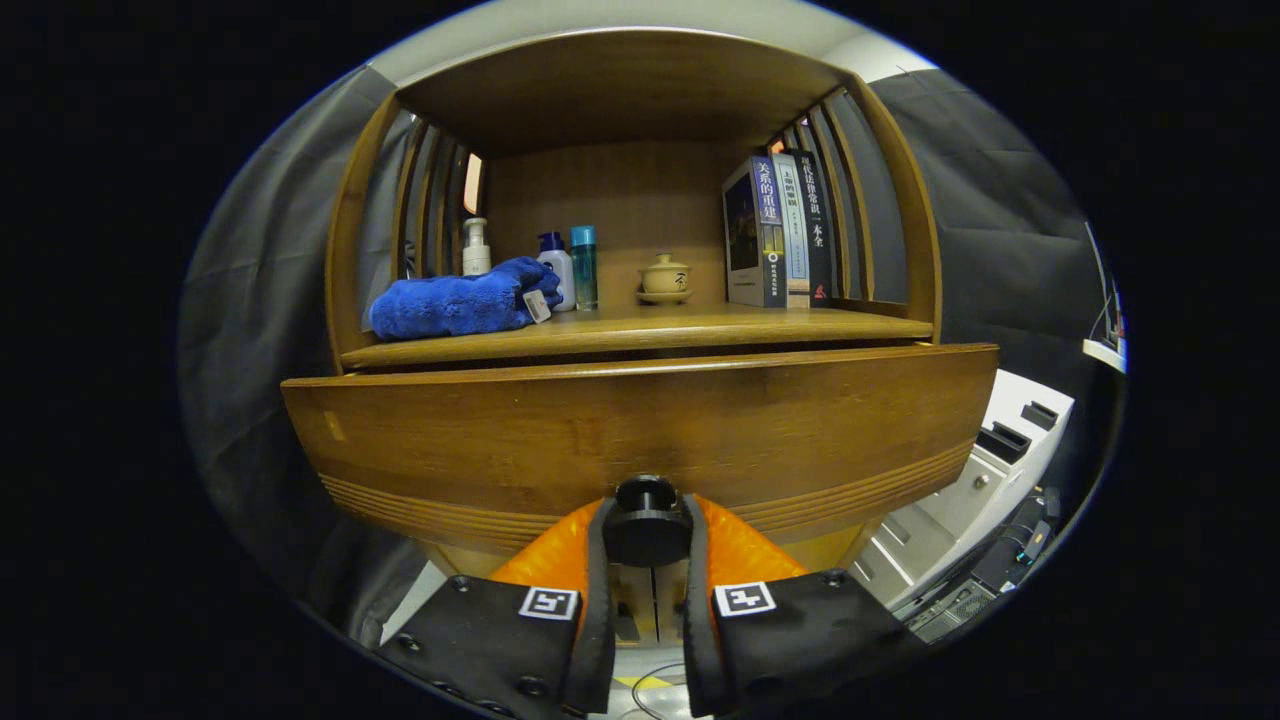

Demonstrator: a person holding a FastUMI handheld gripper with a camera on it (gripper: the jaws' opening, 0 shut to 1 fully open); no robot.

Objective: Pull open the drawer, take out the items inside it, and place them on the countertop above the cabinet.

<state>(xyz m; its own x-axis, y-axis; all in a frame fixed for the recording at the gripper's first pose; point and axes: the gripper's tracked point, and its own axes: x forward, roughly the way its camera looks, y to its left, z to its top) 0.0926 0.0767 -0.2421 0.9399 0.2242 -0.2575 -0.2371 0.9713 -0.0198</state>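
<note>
The gripper (647,545) is closed on the round black knob (646,520) of the wooden drawer (640,435), both fingers pressing its sides, while on the countertop (650,330) above lie a blue towel (455,300), 3 bottles (560,265), a lidded teacup (665,277) and upright books (780,235) at right.

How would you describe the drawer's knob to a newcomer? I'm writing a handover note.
Find the wooden cabinet with the open shelf holding a blue towel, bottles and books. Below the shelf is the wide drawer front. Low at its centre sits the round black knob, the only dark fitting on the wood, gripped between the gripper jaws.
</note>
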